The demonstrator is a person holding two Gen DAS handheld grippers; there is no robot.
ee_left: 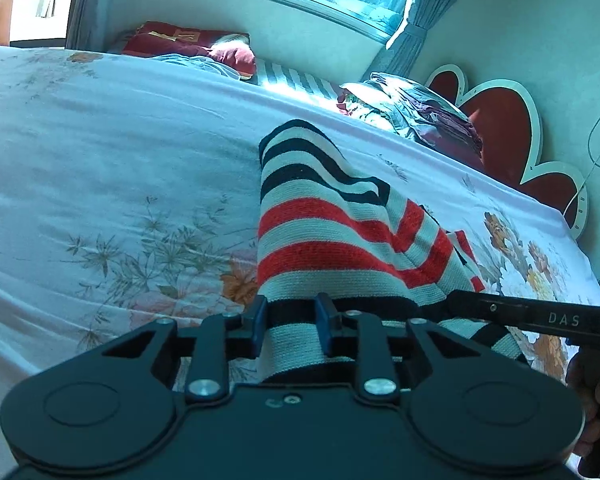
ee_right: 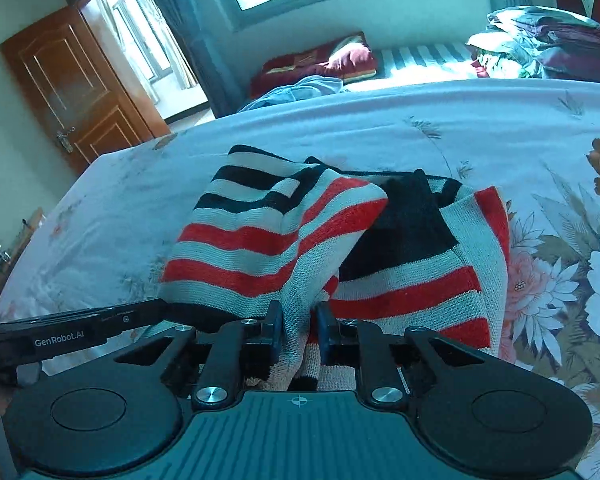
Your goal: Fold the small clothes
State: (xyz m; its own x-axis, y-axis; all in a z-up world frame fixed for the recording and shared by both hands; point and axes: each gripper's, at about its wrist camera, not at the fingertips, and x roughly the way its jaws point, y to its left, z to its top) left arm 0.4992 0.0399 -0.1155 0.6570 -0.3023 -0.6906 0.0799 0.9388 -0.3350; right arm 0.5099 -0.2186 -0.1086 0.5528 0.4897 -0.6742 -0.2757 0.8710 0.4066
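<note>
A small knit garment (ee_left: pixel 320 220) with red, black and pale stripes lies partly bunched on the floral bed sheet (ee_left: pixel 100 160). My left gripper (ee_left: pixel 292 320) is shut on one edge of it, cloth pinched between the blue pads. My right gripper (ee_right: pixel 299 326) is shut on another edge of the same garment (ee_right: pixel 284 232). Both hold it near the bed's near side, the rest draped forward on the sheet (ee_right: pixel 460 128). The right gripper's body (ee_left: pixel 540 318) shows at the right of the left wrist view; the left one's body (ee_right: pixel 60 334) shows at the left of the right wrist view.
A pile of folded clothes (ee_left: pixel 420 116) sits at the far right by the red heart-shaped headboard (ee_left: pixel 508 128). A dark red pillow (ee_left: pixel 188 42) and pale cloth lie on a striped mattress under the window. A wooden door (ee_right: pixel 72 84) stands at left.
</note>
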